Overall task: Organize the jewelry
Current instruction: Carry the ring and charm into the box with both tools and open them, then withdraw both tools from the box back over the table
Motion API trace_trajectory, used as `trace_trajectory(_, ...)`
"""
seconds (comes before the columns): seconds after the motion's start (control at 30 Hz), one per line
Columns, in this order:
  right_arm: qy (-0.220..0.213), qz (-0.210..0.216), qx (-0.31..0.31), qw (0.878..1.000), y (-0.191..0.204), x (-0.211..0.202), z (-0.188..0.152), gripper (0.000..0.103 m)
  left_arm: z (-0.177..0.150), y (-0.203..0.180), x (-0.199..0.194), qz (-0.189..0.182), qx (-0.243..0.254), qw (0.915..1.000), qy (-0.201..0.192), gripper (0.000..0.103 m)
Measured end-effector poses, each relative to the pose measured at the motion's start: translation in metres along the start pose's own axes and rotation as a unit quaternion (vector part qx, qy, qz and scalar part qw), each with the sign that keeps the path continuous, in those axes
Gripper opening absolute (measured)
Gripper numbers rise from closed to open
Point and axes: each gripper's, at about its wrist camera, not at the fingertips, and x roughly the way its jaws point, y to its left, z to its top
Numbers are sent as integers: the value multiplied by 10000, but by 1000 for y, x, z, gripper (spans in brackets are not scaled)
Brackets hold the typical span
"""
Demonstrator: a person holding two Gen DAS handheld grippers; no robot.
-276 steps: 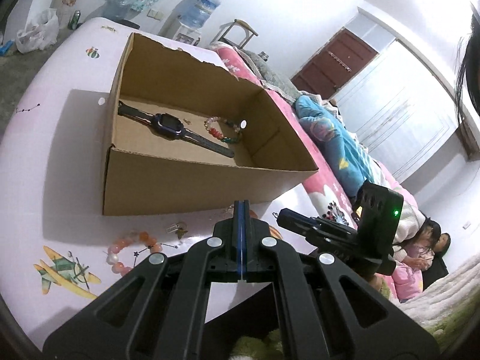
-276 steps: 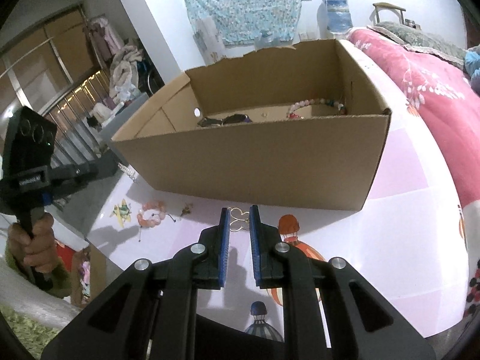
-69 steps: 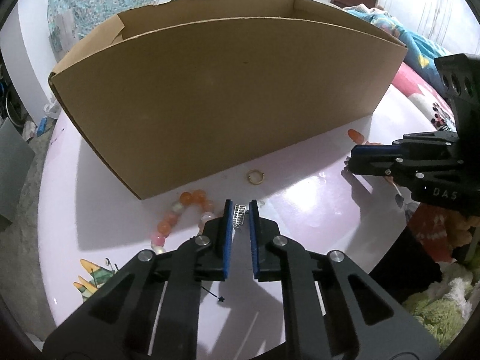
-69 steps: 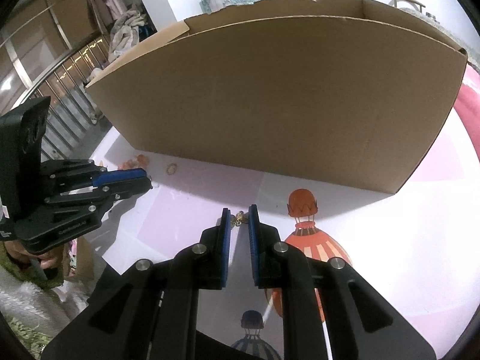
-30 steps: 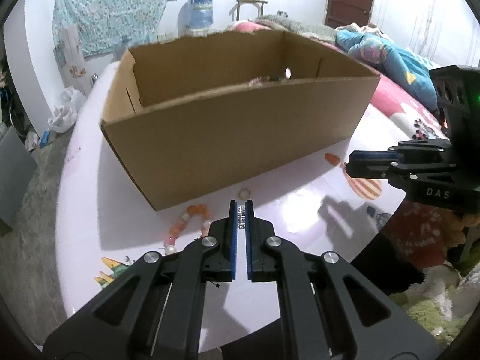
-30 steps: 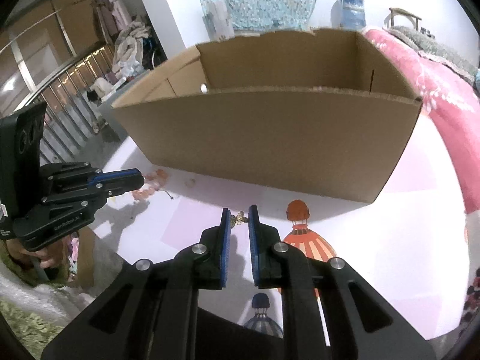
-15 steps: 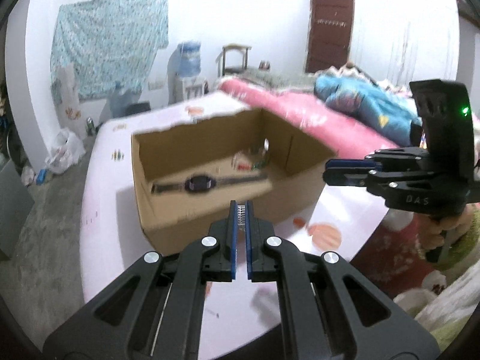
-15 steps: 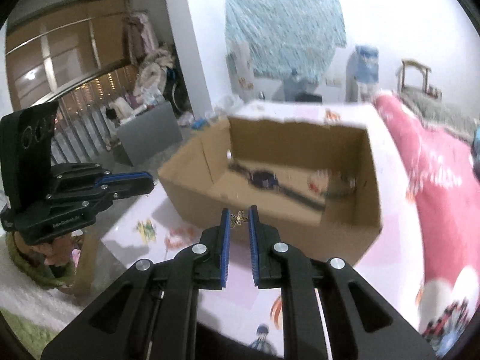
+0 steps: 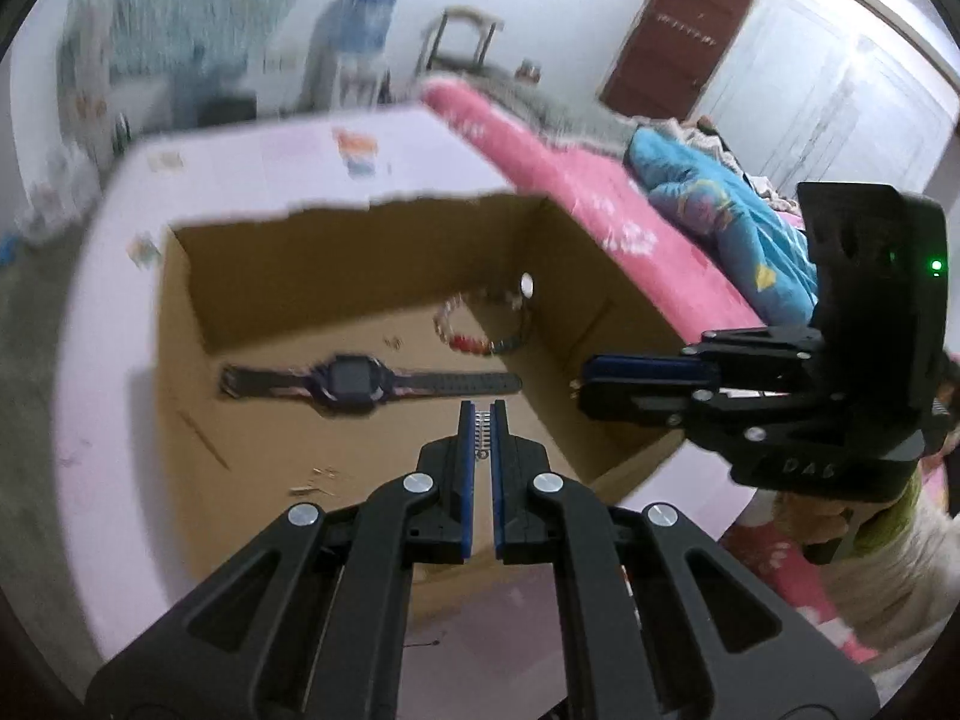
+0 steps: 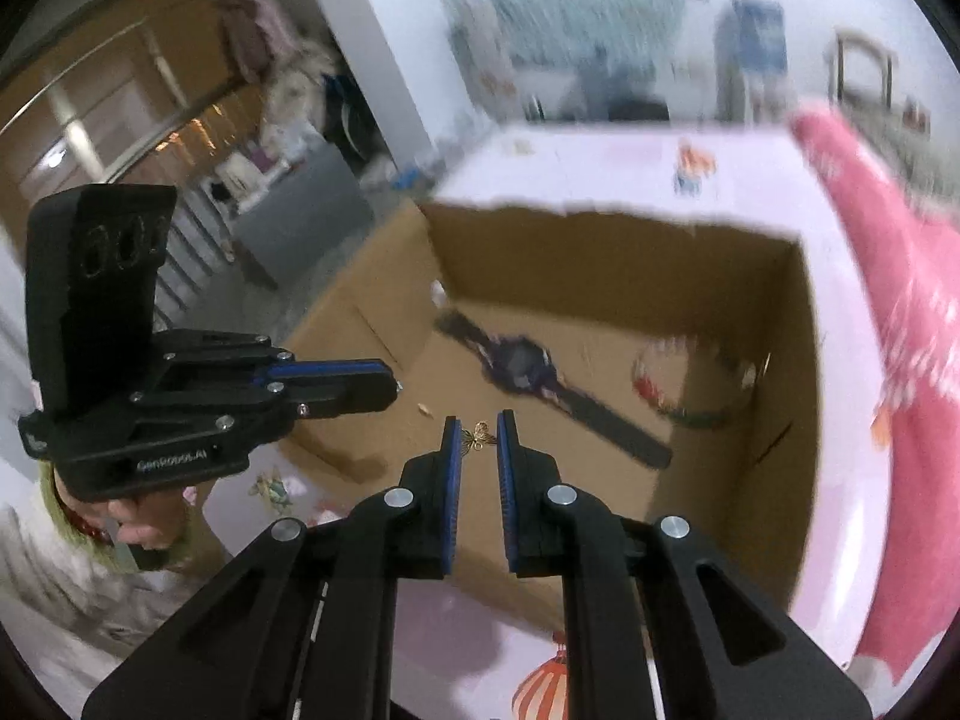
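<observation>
Since half a second ago, both hand-held grippers have been carried forward and tipped downward over the open cardboard box (image 9: 372, 240), so that its floor now fills much of each view; a second ago they were low at the surface (image 9: 108, 300), outside the box's front wall.

The left hand-held gripper (image 9: 483, 426) is clenched on a small silver ribbed earring (image 9: 483, 433), which is pinched upright between the blue pads just above the box floor, near the strap end of the watch (image 9: 354, 381). The right hand-held gripper (image 10: 478, 432) is closed on a small gold butterfly-shaped earring (image 10: 479, 433), held by its tips alone, over the box's near left part and beside the watch strap.

The step in hand is judged to be the delivery of both pieces into the box, where the watch and a beaded bracelet (image 9: 480, 330) already lie. The next move would call for a short lowering and then a parting of the jaws, so that each piece is dropped onto bare cardboard clear of the watch. Motion blur is heavy, so finer detail cannot be told.
</observation>
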Motion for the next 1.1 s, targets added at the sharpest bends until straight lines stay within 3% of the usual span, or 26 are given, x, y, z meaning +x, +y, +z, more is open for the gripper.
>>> trace_trajectory(0.17,505,1,415,9979,-15,27,6,12,5,13,34,-72,-328,9984,456,4)
trace_trajectory(0.3,644,14,590,9962,-21,38,6,12,6,21,44,-113,-489,9972,548,4)
trace_trajectory(1.1,377,-304,766,9959,-32,25,11,13,9,27,41,147,-499,9974,490,7)
